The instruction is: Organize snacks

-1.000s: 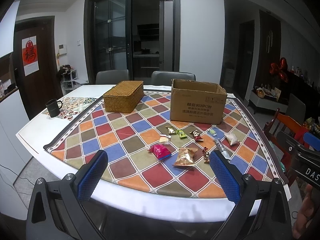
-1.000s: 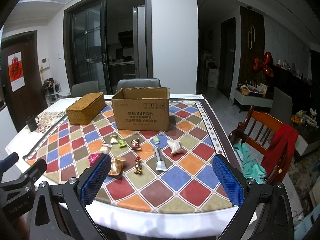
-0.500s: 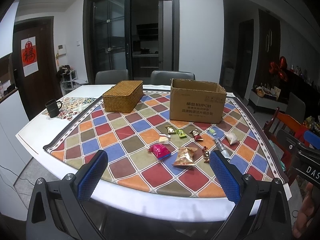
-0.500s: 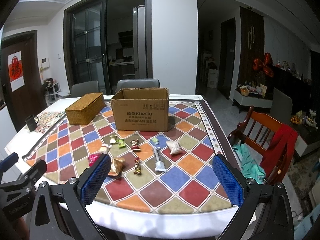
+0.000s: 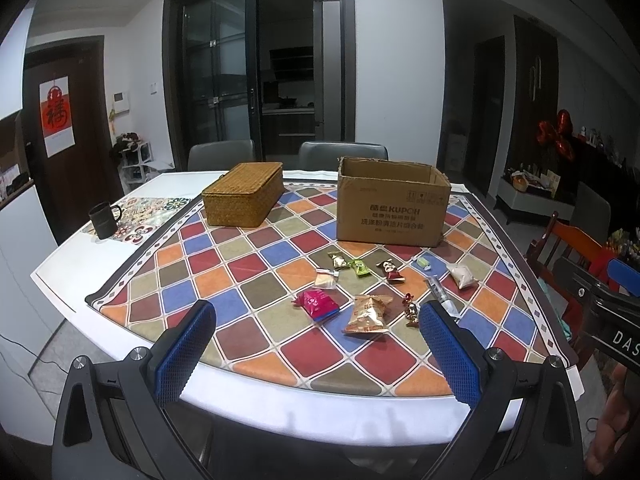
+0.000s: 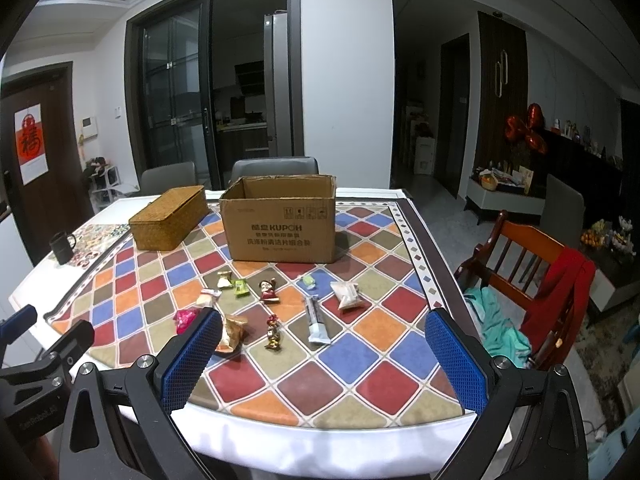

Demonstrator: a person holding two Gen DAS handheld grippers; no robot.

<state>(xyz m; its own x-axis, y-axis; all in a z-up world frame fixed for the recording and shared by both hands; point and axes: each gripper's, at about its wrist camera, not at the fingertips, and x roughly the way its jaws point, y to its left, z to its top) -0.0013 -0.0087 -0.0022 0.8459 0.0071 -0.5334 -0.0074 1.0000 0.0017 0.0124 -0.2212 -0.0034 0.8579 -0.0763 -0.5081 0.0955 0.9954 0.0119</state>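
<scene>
Several small snack packets lie on the checkered tablecloth (image 5: 248, 280) in front of an open cardboard box (image 5: 390, 208): a pink packet (image 5: 316, 305), a gold packet (image 5: 369, 314), a white tube (image 6: 316, 320), a white pouch (image 6: 347, 295) and small candies (image 6: 268, 290). The box also shows in the right wrist view (image 6: 280, 220). My left gripper (image 5: 316, 354) is open and empty, held above the table's near edge. My right gripper (image 6: 324, 360) is open and empty, also at the near edge.
A closed wicker box (image 5: 244, 198) stands left of the cardboard box. A black mug (image 5: 103, 221) sits at the far left on a patterned mat. A wooden chair with red cloth (image 6: 548, 276) stands right of the table. Two grey chairs stand behind it.
</scene>
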